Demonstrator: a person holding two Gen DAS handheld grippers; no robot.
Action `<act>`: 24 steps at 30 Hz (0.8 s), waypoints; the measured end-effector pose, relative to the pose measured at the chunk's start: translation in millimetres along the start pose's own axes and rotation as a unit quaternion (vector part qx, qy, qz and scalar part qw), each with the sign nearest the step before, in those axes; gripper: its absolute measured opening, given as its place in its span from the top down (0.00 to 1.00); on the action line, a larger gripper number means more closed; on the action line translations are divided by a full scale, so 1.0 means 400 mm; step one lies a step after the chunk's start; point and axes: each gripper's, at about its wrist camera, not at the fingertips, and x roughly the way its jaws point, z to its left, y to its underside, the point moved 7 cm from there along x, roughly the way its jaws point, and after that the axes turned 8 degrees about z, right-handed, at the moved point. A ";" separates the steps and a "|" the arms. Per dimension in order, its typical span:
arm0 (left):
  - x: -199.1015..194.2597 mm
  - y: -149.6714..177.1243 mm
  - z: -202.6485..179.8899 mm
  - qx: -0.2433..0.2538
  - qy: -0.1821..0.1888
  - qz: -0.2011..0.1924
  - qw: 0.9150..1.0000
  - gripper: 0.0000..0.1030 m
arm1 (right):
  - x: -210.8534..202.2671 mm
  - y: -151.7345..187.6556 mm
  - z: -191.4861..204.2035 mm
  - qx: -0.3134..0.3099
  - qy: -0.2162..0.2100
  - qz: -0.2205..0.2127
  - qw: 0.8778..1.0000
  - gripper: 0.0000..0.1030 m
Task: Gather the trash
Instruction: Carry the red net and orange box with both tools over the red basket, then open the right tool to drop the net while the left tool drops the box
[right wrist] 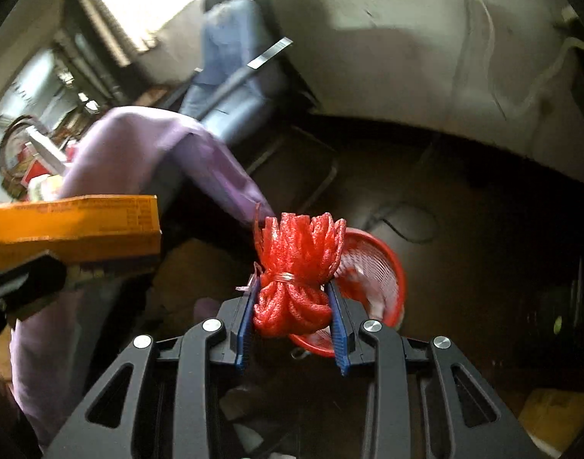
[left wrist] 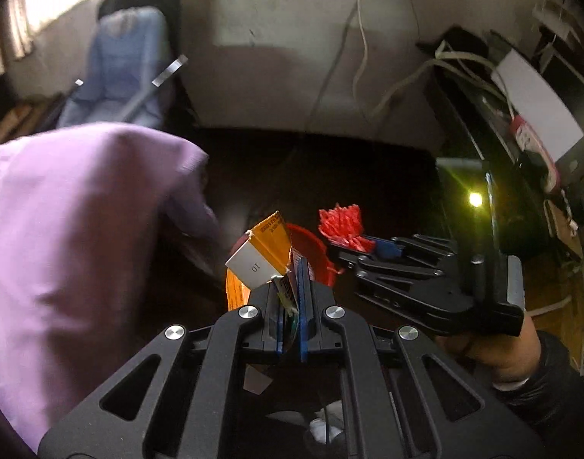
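Two loads hang over the red basket point(right wrist: 384, 267): left gripper point(left wrist: 290, 287) pinches an orange carton point(left wrist: 261, 246), right gripper point(right wrist: 292, 306) clamps red netting point(right wrist: 297, 267).

The left gripper point(left wrist: 290, 287) points steeply downward, its blue pads nearly together and pinching the flap of an orange carton point(left wrist: 263, 254) that sticks up past the fingertips. The right gripper point(right wrist: 294, 306) also tilts downward, its jaws partly apart and pressing both sides of a red foam-net bundle point(right wrist: 297, 267). A bare hand point(left wrist: 495, 355) in a dark sleeve grips the right gripper's handle.
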 end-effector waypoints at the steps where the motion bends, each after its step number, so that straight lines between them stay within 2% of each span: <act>1: 0.025 -0.006 -0.001 0.000 0.002 0.007 1.000 0.94 | 0.020 0.005 -0.022 0.007 0.002 0.005 1.000 0.67; 5: 0.156 -0.018 -0.001 0.000 0.003 0.039 0.999 0.93 | 0.118 0.017 -0.102 0.044 -0.003 0.031 0.999 0.67; 8: 0.257 -0.013 0.002 0.003 0.005 0.060 0.998 0.93 | 0.226 0.031 -0.167 0.077 -0.008 0.071 0.994 0.68; 13: 0.410 0.008 0.037 -0.010 -0.004 0.108 0.994 0.93 | 0.331 0.043 -0.226 0.116 -0.028 0.107 0.987 0.67; 17: 0.501 0.017 0.071 -0.026 -0.004 0.142 0.990 0.93 | 0.379 0.035 -0.237 0.133 -0.044 0.117 0.983 0.67; 24: 0.605 0.037 0.095 -0.037 -0.017 0.172 0.984 0.93 | 0.451 0.031 -0.218 0.137 -0.050 0.144 0.979 0.66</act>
